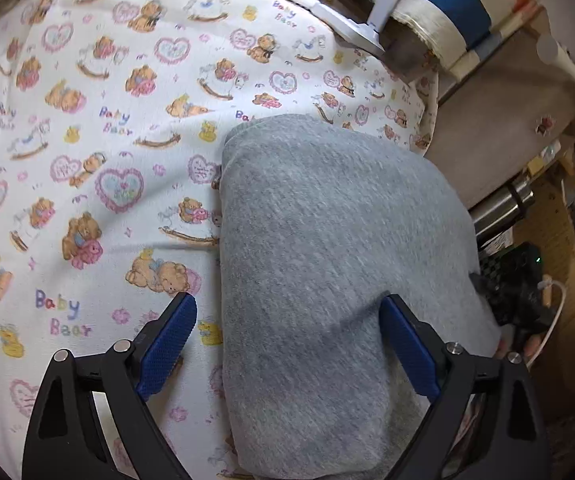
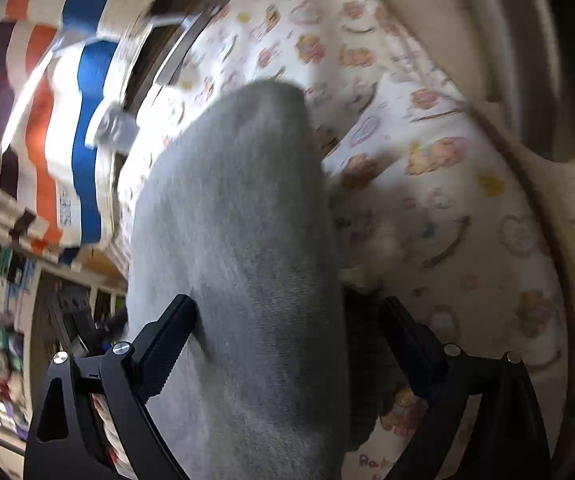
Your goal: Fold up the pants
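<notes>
So the biggest thing here is the printed sheet (image 1: 99,128), white with teddy bears, hearts, ducks and "Baby Bear" lettering, spread over whatever surface is under it. At its far edge there's a striped cloth (image 1: 451,4) in blue, orange and cream, hanging just past the sheet.

The grey pants (image 1: 327,248) are lying on the sheet in a thick folded bundle, tucked up against the sheet's right edge in the left wrist view, with the near end running out of frame at the bottom. Fabric looks like soft sweatshirt knit.

Left gripper (image 1: 289,344) is spread wide, blue pads apart, one finger over bare sheet and the other over the pants, not pinching anything. Right gripper (image 2: 287,344) is wide open too, with the bundle running up between its fingers. That view is pretty blurry, so can't say if the left finger actually touches the cloth.
</notes>
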Motion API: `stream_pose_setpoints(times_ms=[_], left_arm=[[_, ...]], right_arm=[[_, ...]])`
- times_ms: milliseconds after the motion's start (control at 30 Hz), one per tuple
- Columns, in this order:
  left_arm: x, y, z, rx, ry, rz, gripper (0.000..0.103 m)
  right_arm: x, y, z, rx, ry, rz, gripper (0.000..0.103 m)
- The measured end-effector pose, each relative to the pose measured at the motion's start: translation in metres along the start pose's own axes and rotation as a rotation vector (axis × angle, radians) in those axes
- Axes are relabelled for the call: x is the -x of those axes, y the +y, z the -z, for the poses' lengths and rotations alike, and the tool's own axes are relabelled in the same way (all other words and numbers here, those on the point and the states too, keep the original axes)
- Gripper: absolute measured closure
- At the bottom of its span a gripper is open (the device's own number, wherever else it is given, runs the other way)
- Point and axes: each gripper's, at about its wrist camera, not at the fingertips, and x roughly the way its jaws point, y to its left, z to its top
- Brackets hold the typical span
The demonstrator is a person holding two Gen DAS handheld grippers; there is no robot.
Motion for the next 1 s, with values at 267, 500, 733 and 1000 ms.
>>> stream_pose_setpoints(times_ms=[267,500,733,1000], left_arm=[[-0.015,0.012,0.003,0.091,0.036,0.123,0.029],[-0.011,-0.004,-0.002,0.019,0.049,0.083,0.045],[-0.025,0.013,-0.007,0.100,0.095,0.137,0.039],[0.003,-0.013,-0.017,0.030,0.066,0.050,0.058]], right_arm=[[-0.014,-0.017,-0.005,-0.064,0.045,-0.085,0.001],[-0.002,0.002,-0.003,0.005,0.011,-0.154,0.051],[-0.004,0.012,-0.005,-0.004,-0.012,-0.077,0.038],[0.014,0.047,-0.003,0.093,-0.082,-0.023,0.064]])
